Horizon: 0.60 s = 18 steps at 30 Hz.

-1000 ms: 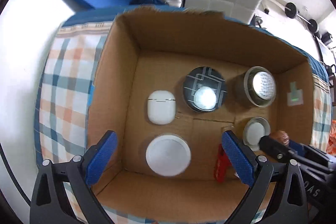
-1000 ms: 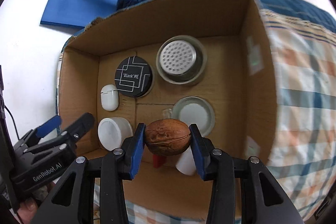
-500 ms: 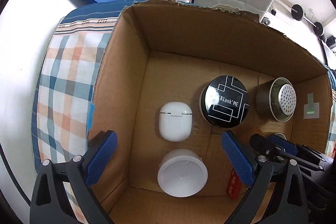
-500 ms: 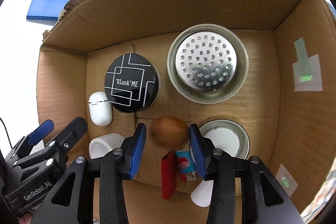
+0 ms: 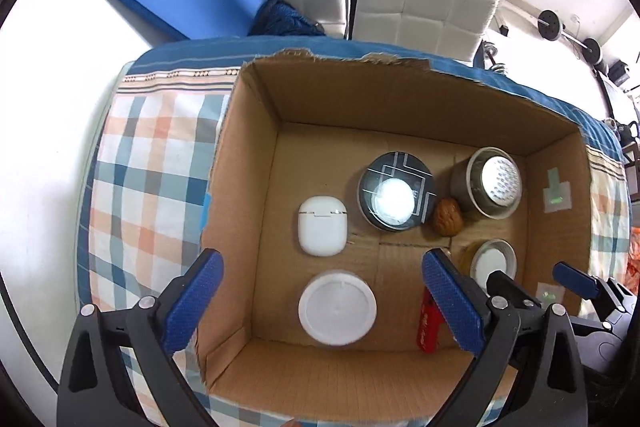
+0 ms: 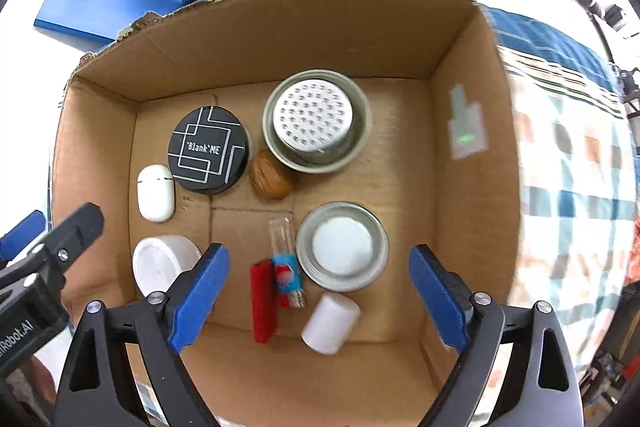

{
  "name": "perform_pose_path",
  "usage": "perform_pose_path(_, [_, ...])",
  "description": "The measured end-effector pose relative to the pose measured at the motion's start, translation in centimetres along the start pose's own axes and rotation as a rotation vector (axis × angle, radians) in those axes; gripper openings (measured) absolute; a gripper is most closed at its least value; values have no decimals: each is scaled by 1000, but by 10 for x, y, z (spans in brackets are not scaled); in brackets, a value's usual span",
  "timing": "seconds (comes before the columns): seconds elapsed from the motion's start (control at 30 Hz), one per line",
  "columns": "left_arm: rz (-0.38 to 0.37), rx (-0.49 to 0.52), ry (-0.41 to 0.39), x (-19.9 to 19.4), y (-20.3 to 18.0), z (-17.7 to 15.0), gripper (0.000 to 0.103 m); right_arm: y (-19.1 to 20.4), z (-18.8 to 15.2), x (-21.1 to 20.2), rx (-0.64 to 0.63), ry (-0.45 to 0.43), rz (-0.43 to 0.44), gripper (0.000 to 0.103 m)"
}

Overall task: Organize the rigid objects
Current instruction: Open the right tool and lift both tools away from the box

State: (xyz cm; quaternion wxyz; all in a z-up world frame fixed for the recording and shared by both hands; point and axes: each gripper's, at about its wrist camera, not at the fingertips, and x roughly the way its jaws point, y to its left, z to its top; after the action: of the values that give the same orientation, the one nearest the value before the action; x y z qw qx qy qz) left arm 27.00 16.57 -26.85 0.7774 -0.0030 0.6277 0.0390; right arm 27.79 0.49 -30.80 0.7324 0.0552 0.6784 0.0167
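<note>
With the brown, wrinkled walnut (image 6: 271,175) lying on the floor of the open cardboard box (image 6: 256,27), the step in hand looks like the retreat after a drop, and doing it well means lifting the right gripper (image 6: 318,297) straight up and clear of the box walls, so its blue pads do not brush the small white cylinder (image 6: 330,323), the red lighter (image 6: 263,301) or the clear lighter with the blue label (image 6: 286,267) lying just below them. The right gripper's jaws stand wide apart and hold nothing; the left gripper (image 5: 320,301) likewise hangs spread and empty over the near side of the box, above the round white lid (image 5: 337,311). The walnut sits in the gap between the round black tin with white line markings (image 6: 208,149) and the perforated steel strainer cup (image 6: 314,120), touching or nearly touching both, which should keep it from rolling. It is oval, matte and hard-shelled, with a seam along its length. A white earbud case (image 6: 155,192) lies left of the tin, and a shallow metal jar lid with a white centre (image 6: 342,246) lies nearer the camera than the walnut, apart from it. The box rests on a checked tablecloth (image 5: 152,163).
</note>
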Motion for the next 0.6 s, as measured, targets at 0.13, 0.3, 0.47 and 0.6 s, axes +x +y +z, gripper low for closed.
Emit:
perform_pose_path(0.13, [-15,23,-21,-23,-3,-11,102,-9,-13,-22,10,-31,-19,94])
perform_pose_path(0.3, [-18,60,-57,-56,-7,-25,102,-21,-35,-63,15,-61,-17,94])
perform_pose_path(0.47, [-31,95,-97,-100,-14,-43,102,-25,-60,-109,14,-109,9,94])
perform_pose_path(0.6, [-37,112,-152,-144,-17,-56,102,-27,-86,-157,-17,-168,-2,103])
